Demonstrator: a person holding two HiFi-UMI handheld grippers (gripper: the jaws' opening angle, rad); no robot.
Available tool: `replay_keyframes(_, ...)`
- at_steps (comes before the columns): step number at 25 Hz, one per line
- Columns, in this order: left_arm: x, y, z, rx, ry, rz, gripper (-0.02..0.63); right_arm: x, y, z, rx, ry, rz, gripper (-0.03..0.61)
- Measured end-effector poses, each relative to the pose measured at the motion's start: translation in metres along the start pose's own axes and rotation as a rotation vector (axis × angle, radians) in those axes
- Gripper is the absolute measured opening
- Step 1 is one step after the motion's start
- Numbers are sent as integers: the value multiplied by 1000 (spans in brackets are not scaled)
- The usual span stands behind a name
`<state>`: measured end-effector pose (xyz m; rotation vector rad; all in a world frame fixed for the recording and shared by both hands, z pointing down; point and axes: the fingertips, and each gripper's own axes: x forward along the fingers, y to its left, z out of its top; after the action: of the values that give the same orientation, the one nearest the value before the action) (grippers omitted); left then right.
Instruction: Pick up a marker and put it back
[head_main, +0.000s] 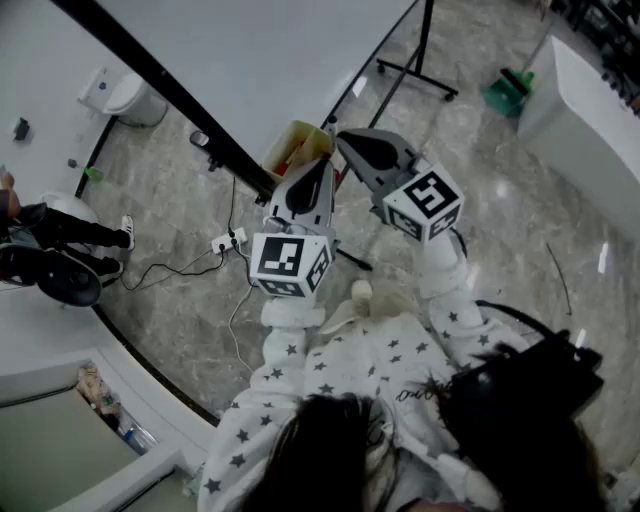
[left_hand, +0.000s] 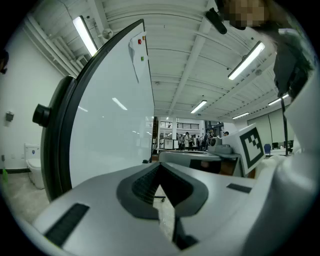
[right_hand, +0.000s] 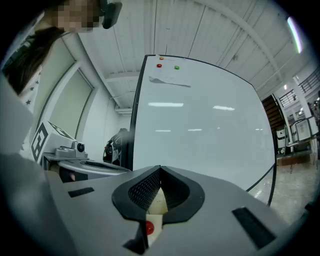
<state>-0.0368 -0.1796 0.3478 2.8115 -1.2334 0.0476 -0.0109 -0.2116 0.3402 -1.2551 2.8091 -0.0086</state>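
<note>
L gripper & R gripper were closed, empty; tan open-top bin w/ red items sat just ahead.

Two hand-held grippers: left, right. One whiteboard. Three magnets: red, green, orange. One yellow bin.

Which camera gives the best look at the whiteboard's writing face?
The right gripper view: the whiteboard faces it almost square, shown from top edge to lower right corner. The left gripper view catches the whiteboard at a steep slant from its side. The head view looks down on the whiteboard, cropped by the frame.
</note>
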Motion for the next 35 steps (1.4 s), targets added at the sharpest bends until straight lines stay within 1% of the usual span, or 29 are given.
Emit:
replay_keyframes(8, -8, -8, -13, -38, 5, 6, 1, -2, 2, -13, -14, 17, 25, 8)
replay_keyframes(10, -13, -7, -15, -47, 10, 14, 1, -1, 7, -18, -3, 27, 40, 10)
replay_keyframes(11, -16, -7, -15, -49, 12, 19, 0, 1, 10, -20, 18, 28, 54, 97)
replay_keyframes(12, -19, -6, -14, -51, 13, 23, 0, 3, 14, -21, 44, 28, 73, 120)
replay_keyframes(14, -26, -4, -10, -56, 10, 31, 0, 9, 22, -21, 68, 27, 107, 120)
replay_keyframes(17, -30, 2, -6, -58, 21, 49, 0, 21, 28, -27, 61, 46, 138, 121)
replay_keyframes(18, -31, 4, -6, -57, 28, 58, 0, 24, 28, -30, 67, 51, 150, 140)
replay_keyframes(19, -31, 5, -5, -57, 33, 68, 0, 27, 29, -31, 74, 55, 163, 146)
replay_keyframes(25, -28, 4, -6, -56, 52, 111, 1, 39, 27, -37, 102, 61, 202, 146)
replay_keyframes(31, -35, 4, -6, -52, 56, 145, 0, 45, 37, -51, 74, 109, 238, 144)
replay_keyframes(32, -36, 5, -7, -53, 57, 149, 1, 46, 38, -53, 77, 111, 240, 101)
replay_keyframes(33, -37, 7, -8, -53, 58, 154, 0, 46, 37, -54, 82, 109, 238, 84)
replay_keyframes(35, -38, 10, -10, -51, 60, 164, 0, 49, 37, -57, 90, 105, 233, 84)
